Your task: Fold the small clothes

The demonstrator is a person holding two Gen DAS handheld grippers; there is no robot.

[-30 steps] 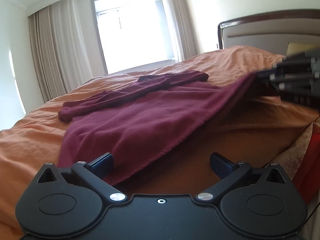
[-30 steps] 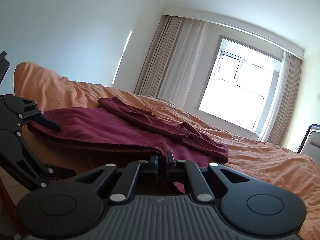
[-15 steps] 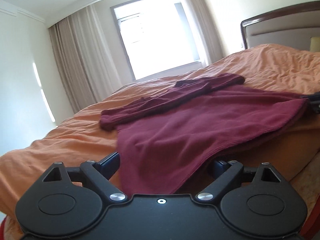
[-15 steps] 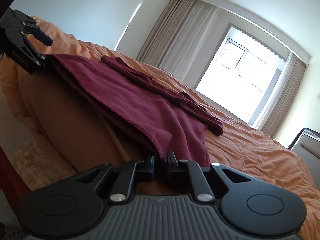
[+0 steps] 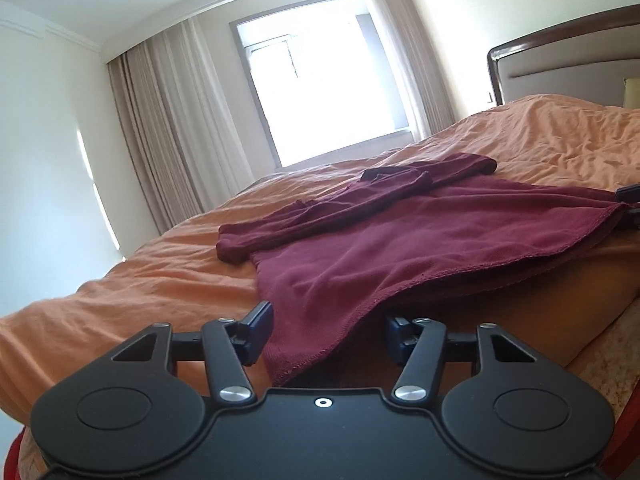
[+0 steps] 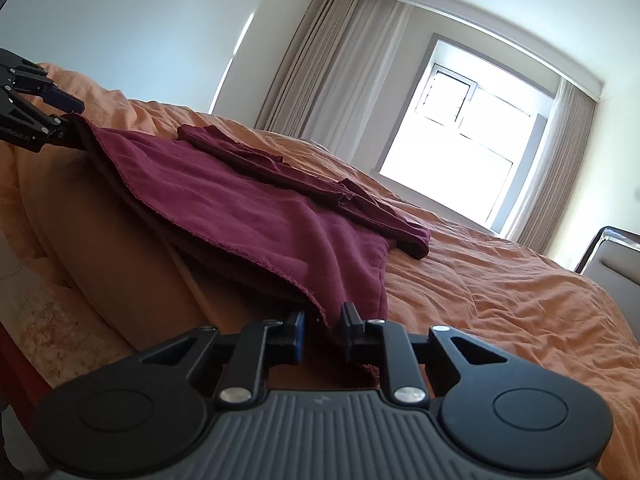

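Observation:
A maroon long-sleeved garment (image 5: 380, 248) lies spread on the orange bedcover (image 5: 160, 272), with its sleeves folded across the far part. My left gripper (image 5: 326, 320) has one near hem corner between its jaws. They are closing, with a wide gap left and the pads not pressing. My right gripper (image 6: 323, 320) has the other hem corner of the garment (image 6: 248, 200) hanging loosely in the small gap of its opening jaws. Each gripper shows at the edge of the other's view: left gripper (image 6: 70, 114), right gripper (image 5: 626, 204).
The bedcover (image 6: 500, 280) is rumpled and drops off at the near side, over a patterned mattress edge (image 5: 600, 352). A dark-framed headboard (image 5: 560, 64) stands at one end. A bright window (image 5: 320, 92) with curtains lies beyond the bed.
The left jaws have drawn in from wide open around the hem corner. The right jaws have parted from shut, and the right gripper has come down with the hem toward the bed.

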